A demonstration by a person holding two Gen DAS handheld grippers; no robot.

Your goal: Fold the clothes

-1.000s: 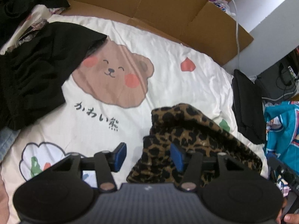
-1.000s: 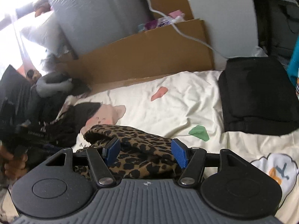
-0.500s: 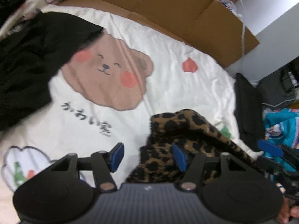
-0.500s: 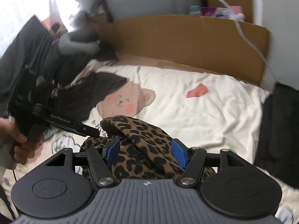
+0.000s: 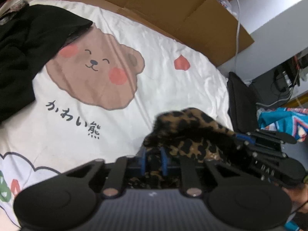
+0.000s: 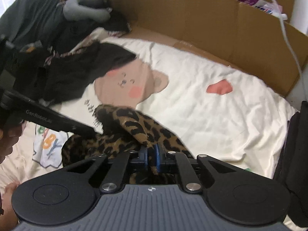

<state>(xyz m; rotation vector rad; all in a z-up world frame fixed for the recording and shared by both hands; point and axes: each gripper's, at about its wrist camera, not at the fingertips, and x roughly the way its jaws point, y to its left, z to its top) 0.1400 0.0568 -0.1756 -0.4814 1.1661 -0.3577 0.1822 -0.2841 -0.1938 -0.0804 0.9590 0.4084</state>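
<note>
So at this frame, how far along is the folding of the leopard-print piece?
Barely started. Done: nothing looks folded; the crumpled leopard-print garment lies bunched on the white bear-print bedsheet. In hand: the left tongs are closing on it, the right tongs pinch it. Left: spreading, folding, then the black clothes pile.

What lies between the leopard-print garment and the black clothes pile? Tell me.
Bare bedsheet with its bear print and dark lettering lies between the leopard-print garment and the black clothes pile; the left wrist view shows it.

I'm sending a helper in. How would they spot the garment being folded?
On the white bear-print bedsheet, look below the brown bear face. The crumpled leopard-print garment lies there, the only spotted tan piece; the clothes nearby are black.
</note>
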